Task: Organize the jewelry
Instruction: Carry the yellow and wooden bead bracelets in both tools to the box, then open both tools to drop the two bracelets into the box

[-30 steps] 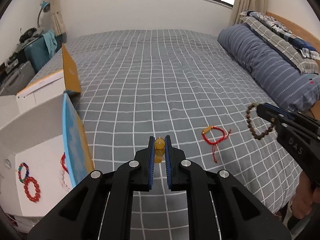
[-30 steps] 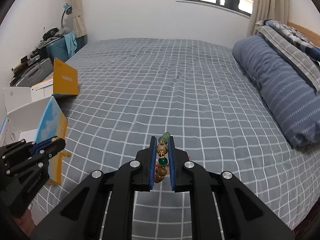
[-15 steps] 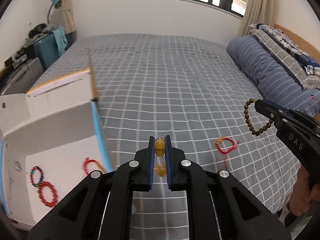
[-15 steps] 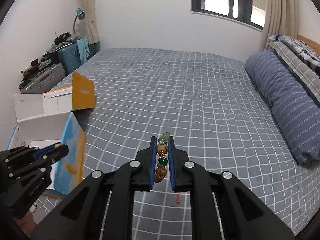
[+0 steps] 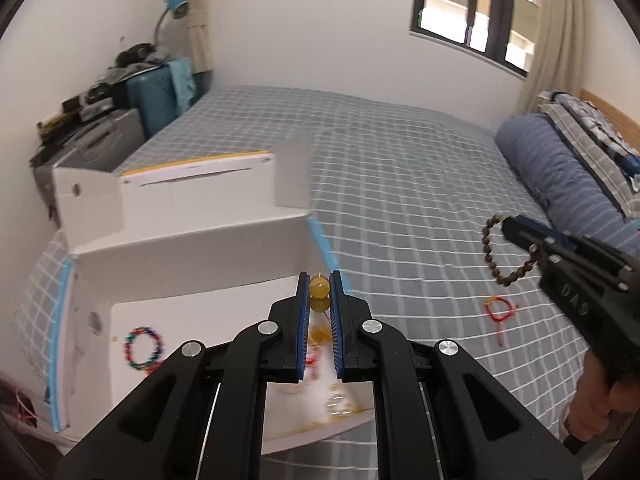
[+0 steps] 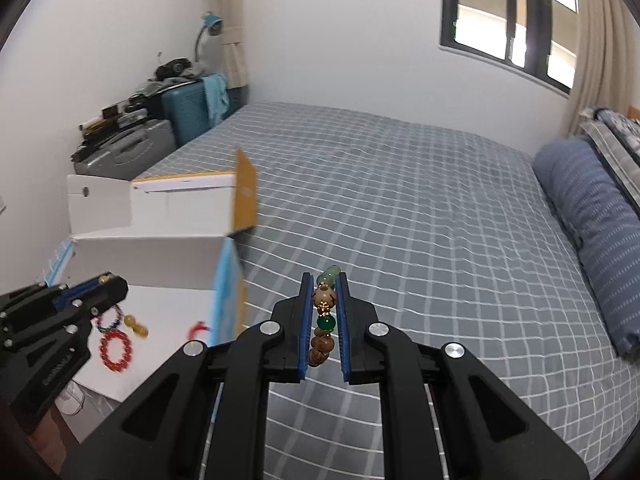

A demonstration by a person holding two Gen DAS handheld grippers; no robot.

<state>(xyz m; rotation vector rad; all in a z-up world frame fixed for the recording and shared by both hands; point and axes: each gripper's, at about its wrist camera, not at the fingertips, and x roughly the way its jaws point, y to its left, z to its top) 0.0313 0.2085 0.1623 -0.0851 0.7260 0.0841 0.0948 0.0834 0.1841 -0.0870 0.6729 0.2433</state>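
Observation:
My left gripper (image 5: 319,286) is shut on an amber bead bracelet (image 5: 319,287) and holds it above the open white box (image 5: 192,240). The bracelet hangs below the gripper (image 6: 136,326). In the box lie a multicoloured bracelet (image 5: 144,348) and a red bead bracelet (image 6: 116,350). My right gripper (image 6: 325,294) is shut on a brown bead bracelet (image 6: 324,308) with green beads; it hangs from the tips in the left wrist view (image 5: 500,252). A red cord bracelet (image 5: 498,312) lies on the bed.
The bed (image 6: 400,200) has a grey checked cover. A blue striped pillow (image 6: 592,224) lies at the right. The box has an orange flap (image 6: 245,196) and a blue side (image 6: 226,292). Suitcases (image 6: 128,148) and clutter stand beyond the box at the left.
Both grippers have swung left toward the box. My left gripper now holds the amber bracelet over the box's inside. Both stay shut on their bracelets.

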